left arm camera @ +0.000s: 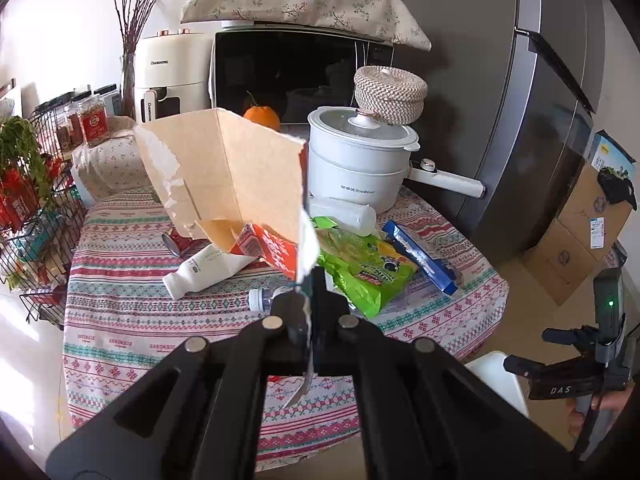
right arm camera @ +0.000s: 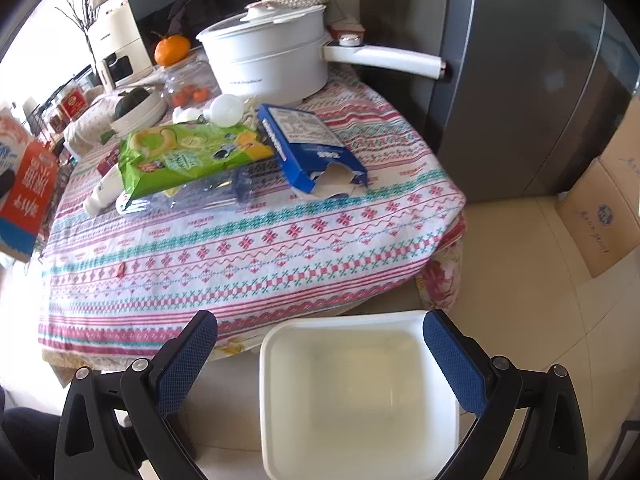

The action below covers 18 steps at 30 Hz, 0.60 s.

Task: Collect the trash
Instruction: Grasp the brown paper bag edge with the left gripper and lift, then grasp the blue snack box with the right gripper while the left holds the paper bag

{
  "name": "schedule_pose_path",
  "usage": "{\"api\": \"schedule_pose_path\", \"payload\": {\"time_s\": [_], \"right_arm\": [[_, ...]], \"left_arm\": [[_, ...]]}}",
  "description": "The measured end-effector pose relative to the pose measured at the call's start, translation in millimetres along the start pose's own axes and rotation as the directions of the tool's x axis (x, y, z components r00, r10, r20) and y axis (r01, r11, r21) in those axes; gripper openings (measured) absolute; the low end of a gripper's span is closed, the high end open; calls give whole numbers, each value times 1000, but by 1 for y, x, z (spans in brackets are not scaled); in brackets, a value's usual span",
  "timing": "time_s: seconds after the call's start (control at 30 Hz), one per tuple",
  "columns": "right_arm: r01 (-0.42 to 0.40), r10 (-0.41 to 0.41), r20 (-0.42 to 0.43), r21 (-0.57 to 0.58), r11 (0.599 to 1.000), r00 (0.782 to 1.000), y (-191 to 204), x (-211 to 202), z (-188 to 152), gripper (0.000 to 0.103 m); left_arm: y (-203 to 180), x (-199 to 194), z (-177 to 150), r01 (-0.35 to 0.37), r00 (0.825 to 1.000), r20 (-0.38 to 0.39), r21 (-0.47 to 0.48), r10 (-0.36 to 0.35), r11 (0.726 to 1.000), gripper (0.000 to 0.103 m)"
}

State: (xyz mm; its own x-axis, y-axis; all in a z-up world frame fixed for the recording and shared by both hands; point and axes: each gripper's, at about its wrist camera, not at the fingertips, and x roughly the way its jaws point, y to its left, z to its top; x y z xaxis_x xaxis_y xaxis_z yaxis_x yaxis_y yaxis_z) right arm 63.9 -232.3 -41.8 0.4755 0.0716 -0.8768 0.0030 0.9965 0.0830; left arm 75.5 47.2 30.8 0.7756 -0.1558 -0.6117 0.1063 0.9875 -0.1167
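Observation:
My left gripper (left arm camera: 307, 304) is shut on a torn cardboard box (left arm camera: 228, 176), brown inside and orange outside, and holds it up above the table; the box also shows at the left edge of the right wrist view (right arm camera: 24, 184). On the patterned tablecloth (right arm camera: 240, 256) lie a green snack bag (right arm camera: 188, 156), a torn blue box (right arm camera: 308, 148), a white bottle (left arm camera: 204, 268) and a clear plastic bottle (right arm camera: 192, 196). My right gripper (right arm camera: 320, 344) is open and empty, above a white bin (right arm camera: 360, 396) on the floor beside the table.
A white electric pot (right arm camera: 268, 56) with a long handle stands at the table's back, an orange (right arm camera: 172, 50) and a microwave (left arm camera: 288, 76) behind it. A grey fridge (right arm camera: 520, 80) stands to the right, cardboard boxes (right arm camera: 604, 208) on the floor, a wire rack (left arm camera: 36, 216) at the left.

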Motion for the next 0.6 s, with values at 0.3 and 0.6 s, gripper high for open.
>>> {"api": "schedule_pose_path", "payload": {"time_s": [0.3,0.6], "right_arm": [[58,-72,-58,-209,976,996,17,50,32,77],[147,-142,39,-331,932,989,52,115,79,77]], "left_arm": [[24,11,-9,47,999,-20,-96,-49,994,1],[46,19,-10,44,997,-57,-139,-52,989,1]]}}
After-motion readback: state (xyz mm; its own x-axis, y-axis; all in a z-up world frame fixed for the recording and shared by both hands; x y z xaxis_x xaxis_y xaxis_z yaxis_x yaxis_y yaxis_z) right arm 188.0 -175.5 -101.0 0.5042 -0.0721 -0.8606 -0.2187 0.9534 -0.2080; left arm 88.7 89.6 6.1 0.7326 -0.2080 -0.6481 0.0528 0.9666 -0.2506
